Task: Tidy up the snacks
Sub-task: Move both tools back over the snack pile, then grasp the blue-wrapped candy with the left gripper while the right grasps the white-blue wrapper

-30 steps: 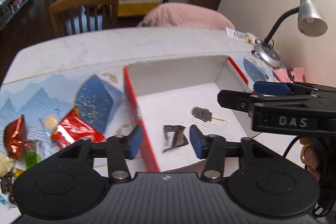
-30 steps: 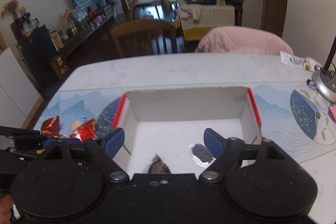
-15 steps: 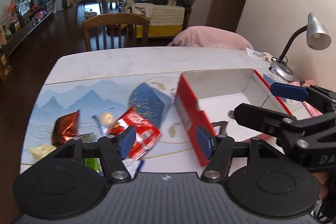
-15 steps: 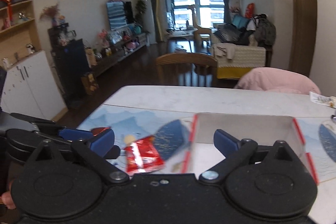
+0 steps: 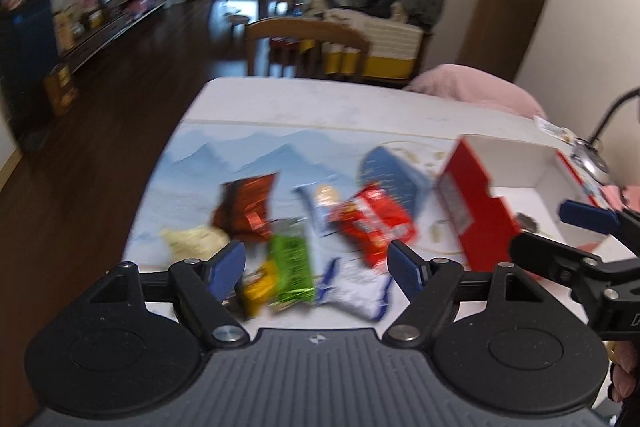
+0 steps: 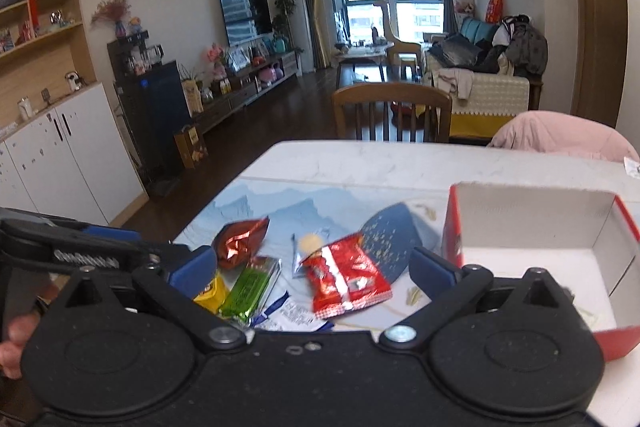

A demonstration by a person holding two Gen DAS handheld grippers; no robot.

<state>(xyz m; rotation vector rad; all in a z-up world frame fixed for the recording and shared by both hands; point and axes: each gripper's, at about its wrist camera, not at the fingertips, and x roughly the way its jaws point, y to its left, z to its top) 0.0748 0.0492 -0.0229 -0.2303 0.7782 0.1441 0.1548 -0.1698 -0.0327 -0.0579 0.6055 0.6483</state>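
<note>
Left tongs [image 5: 316, 265]: spread wide, empty, over snack pile [image 5: 304, 231] on tabletop [image 5: 288, 103].
Right tongs [image 6: 312, 267]: also agape, empty.
Box [image 6: 532, 227]: few snacks in.
Left: approx. six packets outside.

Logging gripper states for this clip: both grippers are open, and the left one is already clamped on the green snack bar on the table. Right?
Not quite. The left gripper is open and holds nothing; the left wrist view shows the green snack bar lying free on the table between its fingers. The right gripper is open too.
</note>
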